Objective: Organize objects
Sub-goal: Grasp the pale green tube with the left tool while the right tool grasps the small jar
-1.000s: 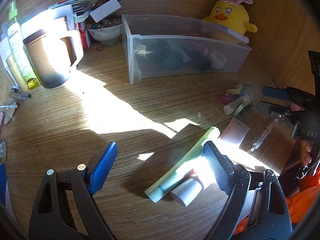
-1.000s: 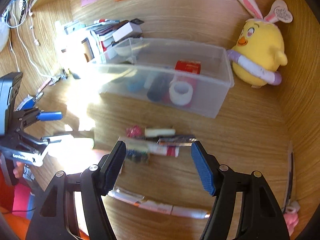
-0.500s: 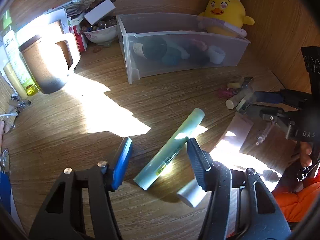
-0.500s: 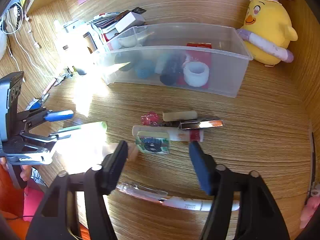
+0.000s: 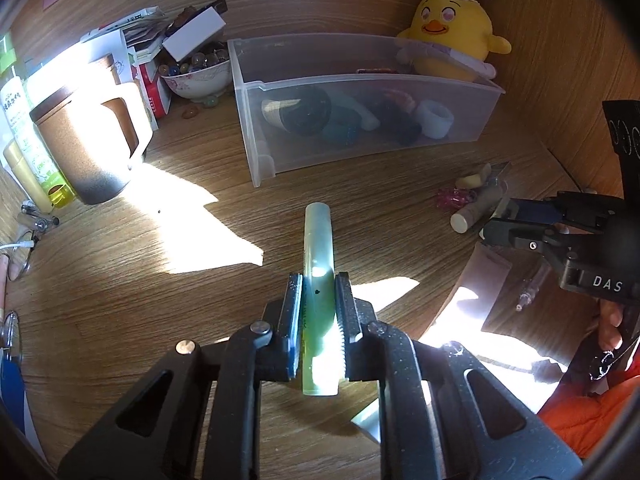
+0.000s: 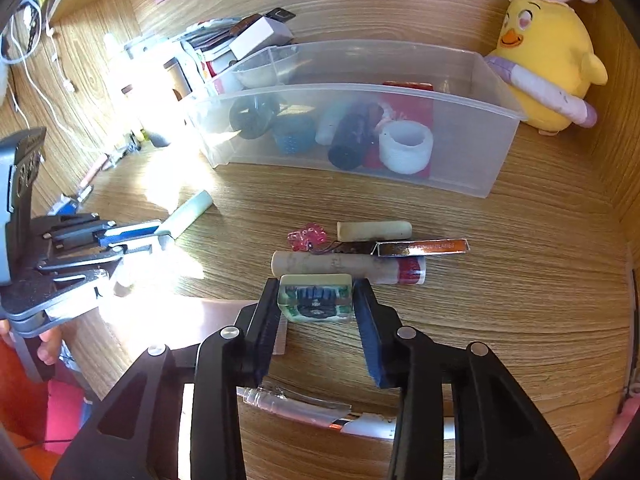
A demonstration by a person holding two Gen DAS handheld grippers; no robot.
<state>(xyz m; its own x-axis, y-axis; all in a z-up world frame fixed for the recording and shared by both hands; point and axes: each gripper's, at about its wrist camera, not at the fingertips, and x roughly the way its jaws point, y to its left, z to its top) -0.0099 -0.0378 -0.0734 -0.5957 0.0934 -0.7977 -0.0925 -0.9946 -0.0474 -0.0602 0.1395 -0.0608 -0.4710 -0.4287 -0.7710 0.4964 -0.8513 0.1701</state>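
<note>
My left gripper is shut on a pale green tube and holds it pointing away from me above the desk. The tube also shows in the right wrist view. My right gripper is shut on a small clear box with a blue and green print, low over the desk. A clear plastic bin with several items inside stands at the back; it also shows in the right wrist view.
A white and red tube, a cream stick, a blade pack and a pink trinket lie before the bin. A yellow chick plush sits right. A brown mug and a bowl stand left.
My left gripper closed on the green tube and lifted it, turning it to point forward. My right gripper moved down and closed on the small printed box.
</note>
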